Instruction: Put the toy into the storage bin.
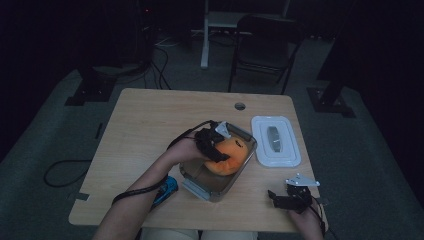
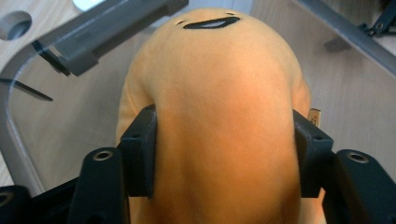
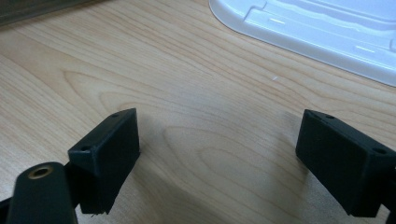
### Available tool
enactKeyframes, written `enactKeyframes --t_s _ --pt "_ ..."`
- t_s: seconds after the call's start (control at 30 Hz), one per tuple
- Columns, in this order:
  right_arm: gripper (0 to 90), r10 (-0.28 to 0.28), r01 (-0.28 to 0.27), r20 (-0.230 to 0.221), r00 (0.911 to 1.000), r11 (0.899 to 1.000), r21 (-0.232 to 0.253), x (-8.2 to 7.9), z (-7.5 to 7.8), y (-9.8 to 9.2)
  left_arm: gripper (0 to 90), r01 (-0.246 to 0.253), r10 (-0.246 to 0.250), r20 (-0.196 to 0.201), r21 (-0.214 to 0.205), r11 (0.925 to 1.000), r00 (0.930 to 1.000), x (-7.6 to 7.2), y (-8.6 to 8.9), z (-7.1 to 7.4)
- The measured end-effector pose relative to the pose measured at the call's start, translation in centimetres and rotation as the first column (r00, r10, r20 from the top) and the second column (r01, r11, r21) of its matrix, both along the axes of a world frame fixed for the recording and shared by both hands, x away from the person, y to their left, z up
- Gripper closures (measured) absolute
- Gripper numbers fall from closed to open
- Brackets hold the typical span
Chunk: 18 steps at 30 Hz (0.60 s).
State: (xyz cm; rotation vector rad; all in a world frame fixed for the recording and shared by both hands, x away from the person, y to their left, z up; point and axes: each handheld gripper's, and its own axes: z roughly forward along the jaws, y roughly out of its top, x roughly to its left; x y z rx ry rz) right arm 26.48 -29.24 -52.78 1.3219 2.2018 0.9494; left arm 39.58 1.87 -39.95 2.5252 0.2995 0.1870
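My left gripper [image 2: 224, 154] straddles the orange plush toy [image 2: 219, 93], which lies inside the clear container [image 1: 218, 165] at the centre of the high view. In the left gripper view both pads [image 2: 140, 149] sit against the toy's flanks and the fabric bulges between them. I judge the toy to be gripped only lightly.

Step in hand, as I judge it: placing the toy in the container and letting go of it.

My right gripper [image 3: 219, 158] rests on the wooden table [image 1: 150, 125] at the lower right of the high view, jaws spread wide with nothing between them. The white lid [image 1: 276, 141] lies flat at right of centre, just beside the container.

Next move, in my judgement: spread the left jaws clear of the plush, lift straight out past the container wall, then take up the lid with the right gripper.
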Motion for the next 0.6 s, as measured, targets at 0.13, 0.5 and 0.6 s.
enactKeyframes --t_s 0.13,0.5,0.6 --pt "12.8 0.000 0.000 0.000 1.0000 1.000 0.000 0.00 0.00 0.00 36.1 0.014 -0.014 -0.002 0.032 0.9994 0.9999 -0.14 -0.32 -0.14" --pt "12.8 0.000 0.000 0.000 1.0000 1.000 0.000 0.00 0.00 0.00 27.3 -0.030 0.035 -0.036 0.134 0.9905 0.9987 0.18 -0.94 -0.49" --pt "12.9 0.000 0.000 0.000 1.0000 1.000 0.000 0.00 0.00 0.00 27.3 -0.021 0.026 -0.029 0.157 0.9874 0.9992 0.08 -1.06 -0.61"
